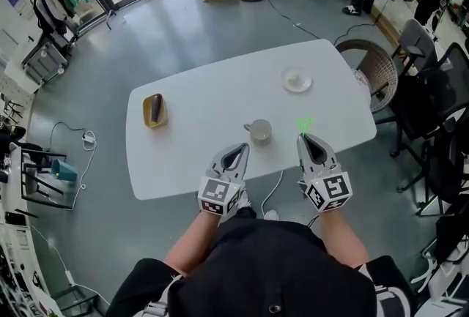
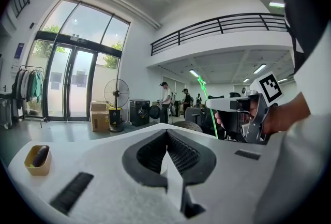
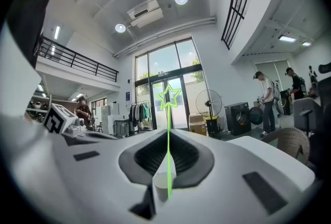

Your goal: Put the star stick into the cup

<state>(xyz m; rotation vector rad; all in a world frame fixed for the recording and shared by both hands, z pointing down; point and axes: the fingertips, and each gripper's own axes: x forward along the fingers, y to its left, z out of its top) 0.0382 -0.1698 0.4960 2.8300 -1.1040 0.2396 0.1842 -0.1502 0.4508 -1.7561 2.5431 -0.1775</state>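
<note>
A thin green star stick (image 3: 168,150) stands upright between the jaws of my right gripper (image 3: 168,135), its star (image 3: 169,98) above the tips. In the head view my right gripper (image 1: 304,138) is over the table's near edge, shut on the stick, with the star (image 1: 305,123) just beyond it. The grey-white cup (image 1: 258,131) stands on the white table (image 1: 198,96), left of the star. My left gripper (image 1: 238,149) hovers just near-left of the cup, shut and holding nothing. The left gripper view shows its jaws (image 2: 166,135) pressed together, and the stick (image 2: 208,109) at right.
A yellow tray (image 1: 154,110) holding a dark purple object lies at the table's left. A small white plate (image 1: 297,80) sits at the far right. A wicker chair (image 1: 375,66) and black chairs (image 1: 440,103) stand to the right. A cable (image 1: 272,191) runs under the near edge.
</note>
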